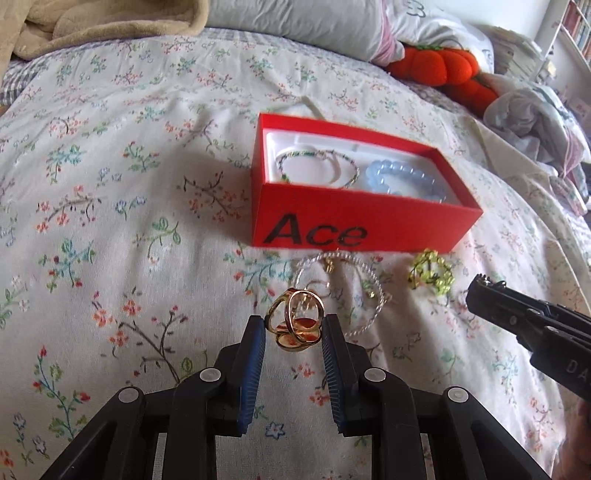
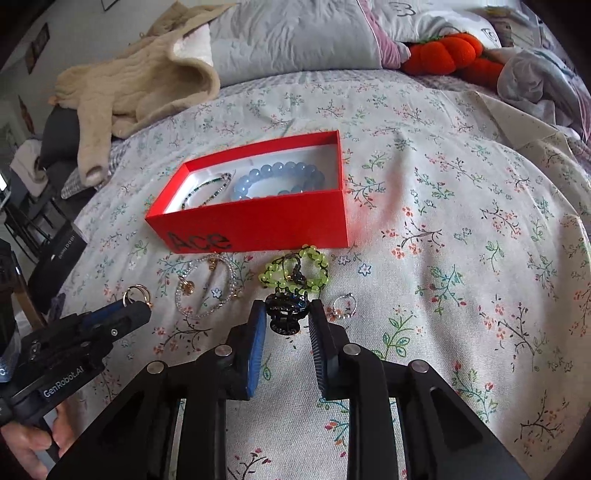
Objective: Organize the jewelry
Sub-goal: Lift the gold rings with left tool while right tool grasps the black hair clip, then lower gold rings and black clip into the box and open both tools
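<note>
A red open box (image 1: 354,221) marked "Ace" stands on the floral bedspread; it also shows in the right wrist view (image 2: 258,225). Inside lie a thin beaded bracelet (image 1: 317,168) and a blue bead bracelet (image 1: 402,179). My left gripper (image 1: 293,326) is shut on gold rings (image 1: 295,319) with a red stone, held just above the bed. My right gripper (image 2: 286,314) is shut on a small black hair clip (image 2: 286,312). A clear bead bracelet (image 2: 207,288), a yellow-green bead bracelet (image 2: 295,273) and a small silver ring (image 2: 345,304) lie in front of the box.
Pillows (image 2: 295,33), a beige garment (image 2: 136,85) and an orange plush pumpkin (image 2: 443,55) lie at the head of the bed. Crumpled grey cloth (image 1: 535,122) sits at the right. Dark objects (image 2: 55,254) stand off the bed's left edge.
</note>
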The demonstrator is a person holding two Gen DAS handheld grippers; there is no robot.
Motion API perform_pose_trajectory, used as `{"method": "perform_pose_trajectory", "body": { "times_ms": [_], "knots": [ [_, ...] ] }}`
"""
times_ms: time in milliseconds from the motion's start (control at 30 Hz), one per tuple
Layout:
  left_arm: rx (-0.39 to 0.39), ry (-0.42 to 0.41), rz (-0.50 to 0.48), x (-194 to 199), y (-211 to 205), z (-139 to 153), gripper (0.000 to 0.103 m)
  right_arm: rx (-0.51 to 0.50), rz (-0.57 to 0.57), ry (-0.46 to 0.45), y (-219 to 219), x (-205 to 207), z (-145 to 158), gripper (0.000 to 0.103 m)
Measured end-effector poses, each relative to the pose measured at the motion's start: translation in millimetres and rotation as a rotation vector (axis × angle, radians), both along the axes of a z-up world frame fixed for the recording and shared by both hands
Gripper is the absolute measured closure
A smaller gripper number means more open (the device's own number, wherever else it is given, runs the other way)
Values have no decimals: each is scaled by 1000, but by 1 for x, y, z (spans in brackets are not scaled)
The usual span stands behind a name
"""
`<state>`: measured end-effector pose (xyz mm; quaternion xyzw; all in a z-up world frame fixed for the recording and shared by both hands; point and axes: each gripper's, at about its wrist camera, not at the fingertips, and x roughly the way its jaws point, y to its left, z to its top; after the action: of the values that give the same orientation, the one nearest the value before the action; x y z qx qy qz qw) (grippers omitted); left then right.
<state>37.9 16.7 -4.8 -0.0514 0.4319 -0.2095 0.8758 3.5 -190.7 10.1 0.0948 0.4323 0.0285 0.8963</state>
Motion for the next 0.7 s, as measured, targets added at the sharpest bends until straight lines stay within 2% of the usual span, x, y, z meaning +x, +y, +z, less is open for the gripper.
{"method": "perform_pose_trajectory", "body": {
  "times_ms": [333,700],
  "knots": [
    [-17,-68,-11,29,-13,32,77,2,19,-56,-4,25,35,78],
    [-4,-64,-39,71,-41,26,77,14,40,-38,-11,66,32,78]
  ]
}}
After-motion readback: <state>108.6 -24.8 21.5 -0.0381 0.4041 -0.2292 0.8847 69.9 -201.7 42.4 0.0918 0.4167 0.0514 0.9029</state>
